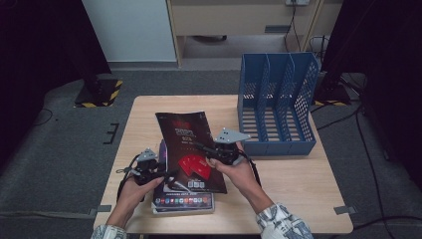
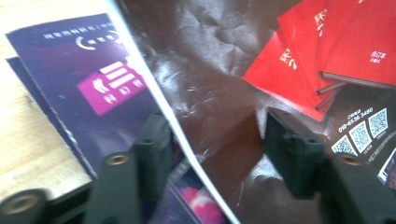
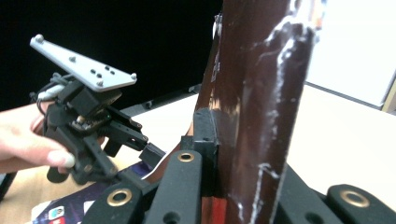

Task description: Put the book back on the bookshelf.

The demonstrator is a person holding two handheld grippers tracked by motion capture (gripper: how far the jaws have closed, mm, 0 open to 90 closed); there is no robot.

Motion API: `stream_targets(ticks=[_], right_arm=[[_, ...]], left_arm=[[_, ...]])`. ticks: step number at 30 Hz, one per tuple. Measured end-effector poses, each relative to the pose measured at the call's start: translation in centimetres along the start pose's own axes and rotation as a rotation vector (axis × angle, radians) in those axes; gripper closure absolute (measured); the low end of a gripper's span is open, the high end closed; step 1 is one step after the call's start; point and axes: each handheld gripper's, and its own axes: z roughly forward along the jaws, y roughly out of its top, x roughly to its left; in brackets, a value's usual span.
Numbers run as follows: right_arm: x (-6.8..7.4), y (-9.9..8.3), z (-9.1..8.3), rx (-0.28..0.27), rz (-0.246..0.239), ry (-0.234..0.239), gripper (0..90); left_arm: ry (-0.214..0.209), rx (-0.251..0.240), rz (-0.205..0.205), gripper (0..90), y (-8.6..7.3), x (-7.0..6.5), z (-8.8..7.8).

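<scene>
— Where's the dark magazine [image 1: 191, 149]?
— Left of the blue file rack [image 1: 276, 102], tilted over a stack [image 1: 183, 201]; right gripper [image 1: 211, 152] pinches it.
— Left gripper [image 1: 166, 174]?
— Half-spread astride its lower edge, pads not touching.

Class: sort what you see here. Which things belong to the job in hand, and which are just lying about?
In the job:
- dark magazine, clamped by the right gripper
- left gripper, open around the magazine's edge
- magazines underneath

Lying about:
- blue file rack
- table
</scene>
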Motion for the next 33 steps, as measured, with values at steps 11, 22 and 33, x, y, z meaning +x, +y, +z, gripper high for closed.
stream_targets(ticks=[11, 22, 33], right_arm=[[-0.5, 0.5, 0.6, 0.026, -0.015, -0.015, 86.4], [-0.7, 1.0, 0.3, 0.037, -0.013, -0.007, 85.4], [-0.9, 2.0, 0.1, 0.073, -0.031, -0.010, 84.3]], left_arm=[[0.056, 0.010, -0.018, 80.5, 0.8, 1.0, -0.4], [0.090, -0.019, 0.006, 84.9, 1.0, 0.8, -0.8], [0.150, -0.058, 0.051, 85.4, 1.7, 0.5, -1.9]])
